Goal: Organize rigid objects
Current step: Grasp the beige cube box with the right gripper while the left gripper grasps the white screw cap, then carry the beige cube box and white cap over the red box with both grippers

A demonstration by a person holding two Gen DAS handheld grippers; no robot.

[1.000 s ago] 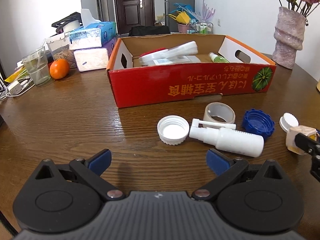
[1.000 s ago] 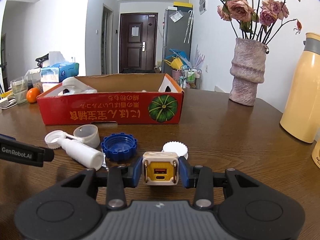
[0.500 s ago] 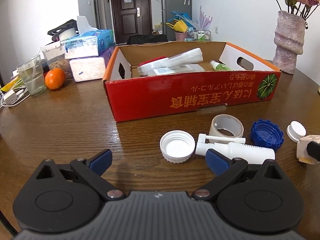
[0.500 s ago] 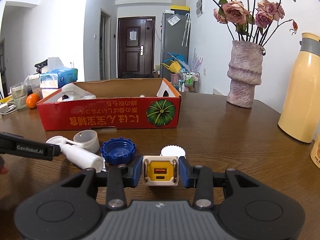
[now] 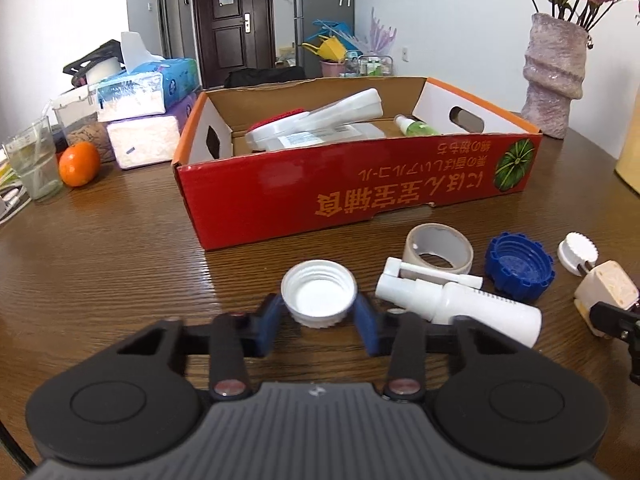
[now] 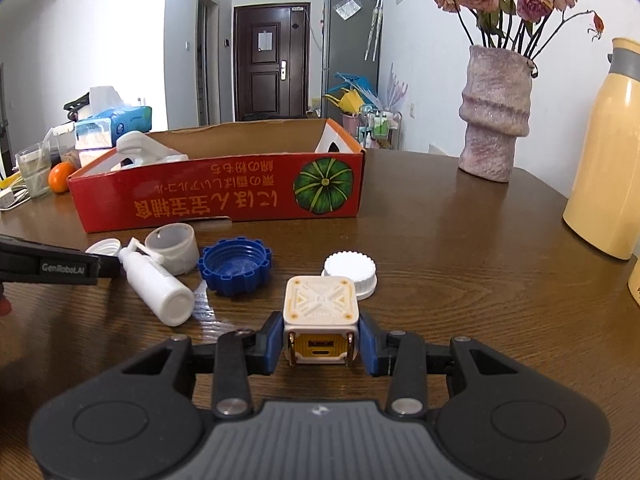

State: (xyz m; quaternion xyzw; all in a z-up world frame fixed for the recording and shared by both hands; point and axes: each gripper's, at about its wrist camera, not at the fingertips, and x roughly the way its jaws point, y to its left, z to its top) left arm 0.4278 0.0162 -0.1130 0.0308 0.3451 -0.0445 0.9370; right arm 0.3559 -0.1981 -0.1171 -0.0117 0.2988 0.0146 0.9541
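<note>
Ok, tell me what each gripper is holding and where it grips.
Left gripper: jaws closing on the white cap, pads at its ribbed sides. Right gripper: shut on the charger cube, by two opposite side faces.

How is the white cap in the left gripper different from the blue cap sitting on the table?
The white cap is smooth-rimmed with fine ridges, while the blue cap has chunky notched lobes around its edge. The white cap sits between the closing left gripper pads; the blue cap lies free beside the tape roll. The blue cap looks somewhat wider. Both lie open side up on the table.
</note>
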